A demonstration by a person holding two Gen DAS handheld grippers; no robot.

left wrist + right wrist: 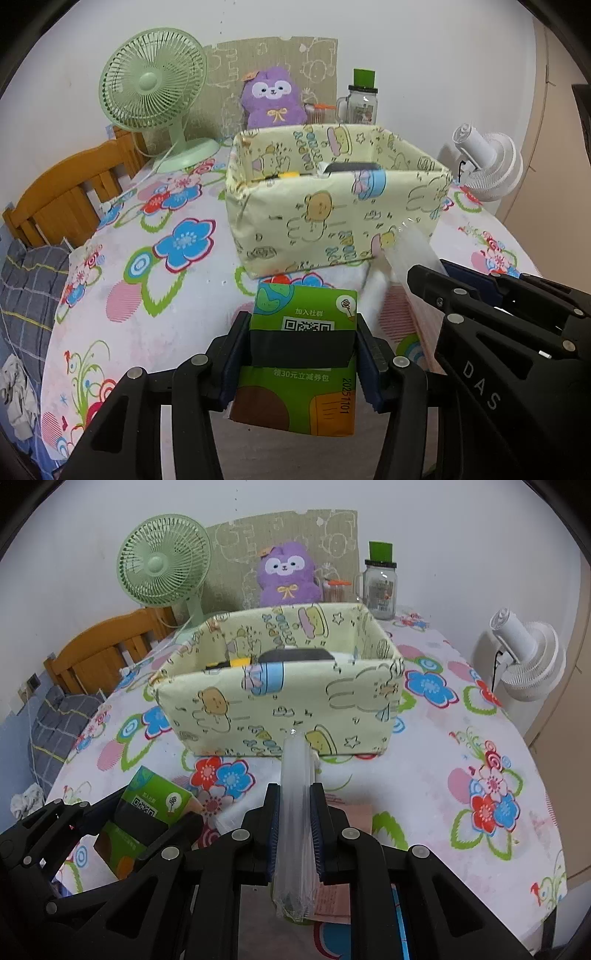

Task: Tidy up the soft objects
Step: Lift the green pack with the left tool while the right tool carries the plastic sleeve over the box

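Tissue pack (301, 354), the green one with a QR code and a black band, sat clamped between the fingers of the left gripper (301, 363), which was closed on its sides. Straight ahead of that gripper and a bit up stood the fabric bin (332, 221), yellow with cartoon prints, touching nothing held. Off to its right, the right gripper (294, 834) was pinched shut on a clear plastic packet (295, 812) that stuck out forward, its tip just short of the bin's front wall as far as the right wrist view showed.

Judging by that, the step was dropping both into the bin. Probably best to lift each one above the rim first, since the wall looked floppy and a nudge could fold it, then let go only once over the opening. The bin already held a dark item and something yellow, so aiming for the free side seemed smart.

Count, left to right: one green desk fan (153, 85), one purple plush (275, 98), one jar (362, 99), one white fan (487, 162). Two grippers, two soft packs, one bin.
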